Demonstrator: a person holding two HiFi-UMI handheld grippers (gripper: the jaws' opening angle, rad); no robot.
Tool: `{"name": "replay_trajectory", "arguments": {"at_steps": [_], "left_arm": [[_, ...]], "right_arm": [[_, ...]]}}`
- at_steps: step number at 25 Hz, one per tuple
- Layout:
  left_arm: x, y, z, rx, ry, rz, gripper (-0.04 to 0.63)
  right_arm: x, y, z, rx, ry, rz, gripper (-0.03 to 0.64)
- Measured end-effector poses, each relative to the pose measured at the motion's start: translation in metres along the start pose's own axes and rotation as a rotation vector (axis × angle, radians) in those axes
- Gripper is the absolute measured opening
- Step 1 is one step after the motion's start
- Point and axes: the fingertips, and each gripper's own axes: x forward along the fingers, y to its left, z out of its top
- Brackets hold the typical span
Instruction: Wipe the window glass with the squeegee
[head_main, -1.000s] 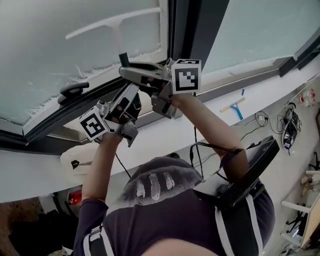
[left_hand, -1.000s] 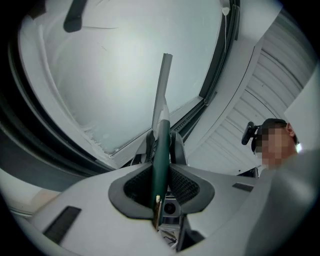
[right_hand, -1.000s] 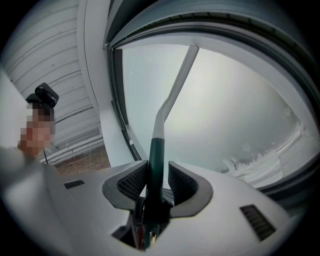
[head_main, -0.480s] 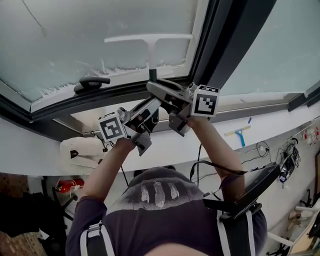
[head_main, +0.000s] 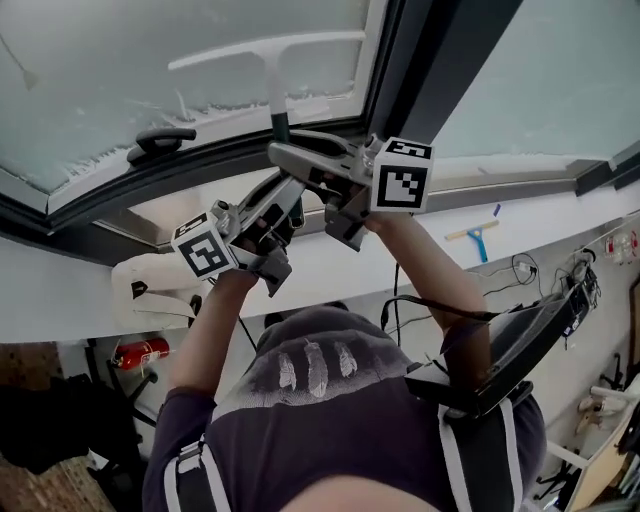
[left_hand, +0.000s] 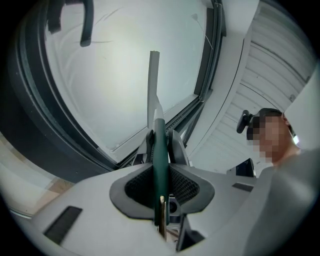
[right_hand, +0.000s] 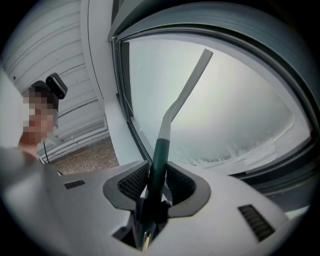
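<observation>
The squeegee's white blade (head_main: 265, 50) lies against the frosted window glass (head_main: 120, 70), right end slightly higher. Its dark green handle (head_main: 281, 125) runs down into both grippers. My right gripper (head_main: 292, 156), with its marker cube to the right, is shut on the handle from the right. My left gripper (head_main: 283, 198) is shut on the handle just below it. In the left gripper view the handle (left_hand: 160, 160) stands between the jaws of the left gripper (left_hand: 160, 145), with the blade (left_hand: 152, 85) edge-on. In the right gripper view the right gripper (right_hand: 159, 172) clamps the handle (right_hand: 161, 155) below the blade (right_hand: 192, 82).
A black window handle (head_main: 160, 140) sits on the dark frame left of the squeegee. A thick dark mullion (head_main: 425, 60) rises just right of the blade. A white foam line (head_main: 230, 110) runs along the pane's bottom. A second blue-and-yellow squeegee (head_main: 476, 237) lies on the sill (head_main: 540, 215).
The blade has gone from level to tilted and sits further left in the view. Both grippers have kept their hold on the handle and shifted left with it.
</observation>
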Motion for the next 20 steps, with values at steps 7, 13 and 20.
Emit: {"name": "replay_trajectory", "arguments": {"at_steps": [7,13,20], "left_arm": [[-0.008,-0.01,-0.011,0.072,0.027,0.04,0.093],[-0.027,-0.021,-0.033,0.14,0.205,0.045,0.092],[-0.051,-0.03,-0.027,0.165,0.304,-0.015,0.092]], "right_arm": [[0.0,0.019,-0.012,-0.021,0.052,0.104,0.112],[-0.005,0.038,-0.035,0.004,0.028,0.192,0.112],[0.008,0.048,-0.044,0.024,-0.058,0.178,0.096]]}}
